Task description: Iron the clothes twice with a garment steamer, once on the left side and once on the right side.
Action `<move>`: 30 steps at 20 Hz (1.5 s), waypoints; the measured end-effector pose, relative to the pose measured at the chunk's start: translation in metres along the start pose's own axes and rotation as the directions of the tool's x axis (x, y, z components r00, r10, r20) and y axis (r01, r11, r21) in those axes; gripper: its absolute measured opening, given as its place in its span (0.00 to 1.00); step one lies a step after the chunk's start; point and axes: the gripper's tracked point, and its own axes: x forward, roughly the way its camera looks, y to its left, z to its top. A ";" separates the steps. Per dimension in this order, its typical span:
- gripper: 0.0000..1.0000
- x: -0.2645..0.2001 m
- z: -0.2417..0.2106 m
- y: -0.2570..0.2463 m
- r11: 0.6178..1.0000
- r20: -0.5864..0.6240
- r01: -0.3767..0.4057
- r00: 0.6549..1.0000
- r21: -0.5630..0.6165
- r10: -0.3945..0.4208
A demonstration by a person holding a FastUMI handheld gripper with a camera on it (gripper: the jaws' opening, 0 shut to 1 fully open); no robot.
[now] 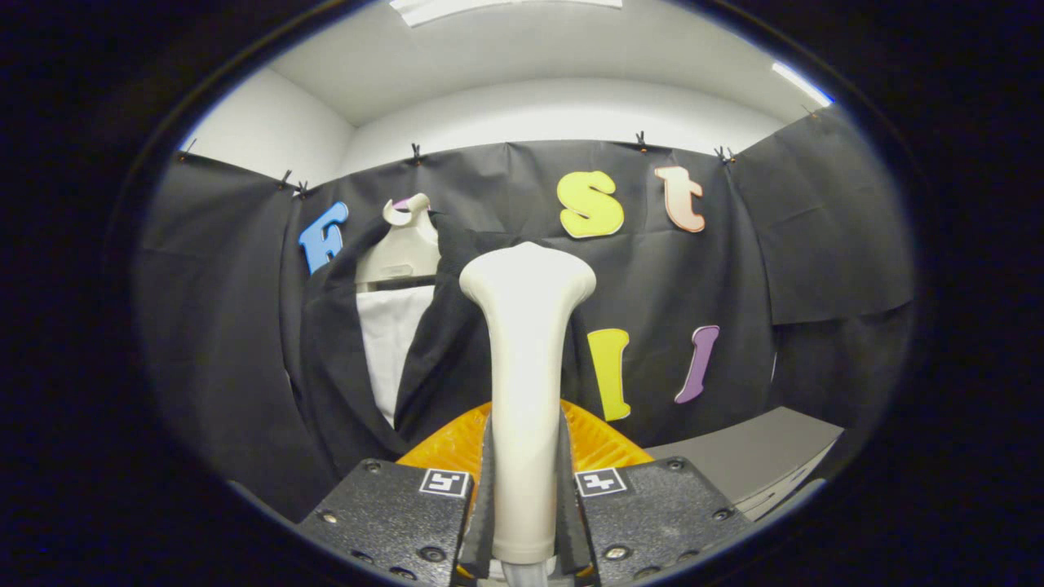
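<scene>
The gripper (526, 489) has its jaws pinching the steamer (526, 359) by its handle, one finger pressing each side. The steamer stands upright between the fingers, its wide head topmost. Beyond it, to the far left, a dark jacket (334, 359) hangs open on a pale hanger (404, 244), white lining showing. A grey tabletop (758, 448) lies to the right.
</scene>
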 end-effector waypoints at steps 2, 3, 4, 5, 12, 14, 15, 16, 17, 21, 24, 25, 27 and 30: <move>0.34 -0.007 -0.005 0.002 1.000 -0.003 -0.004 1.000 -0.007 0.004; 0.34 -0.011 -0.008 0.000 1.000 -0.004 -0.003 1.000 -0.009 0.003; 0.34 -0.014 -0.016 0.000 1.000 -0.020 -0.001 1.000 -0.012 0.001; 0.34 -0.017 -0.025 -0.001 1.000 -0.038 -0.003 0.999 -0.012 0.002; 0.34 -0.033 -0.082 0.005 0.999 -0.153 -0.028 0.988 -0.033 0.023; 0.34 -0.038 -0.100 0.004 0.999 -0.187 -0.030 0.982 -0.040 0.022; 0.34 -0.040 -0.109 0.003 0.999 -0.206 -0.033 0.978 -0.040 0.024; 0.34 -0.042 -0.118 0.002 0.999 -0.223 -0.034 0.975 -0.038 0.025; 0.34 -0.045 -0.126 0.000 0.999 -0.238 -0.033 0.971 -0.038 0.023; 0.34 -0.052 -0.158 -0.004 0.998 -0.295 -0.035 0.955 -0.045 0.021; 0.34 -0.057 -0.178 -0.008 0.998 -0.329 -0.029 0.944 -0.049 0.011; 0.34 -0.059 -0.184 -0.009 0.998 -0.339 -0.028 0.941 -0.050 0.010; 0.34 -0.064 -0.197 -0.011 0.998 -0.358 -0.033 0.934 -0.056 0.011; 0.34 -0.075 -0.220 -0.015 0.998 -0.394 -0.035 0.919 -0.060 0.008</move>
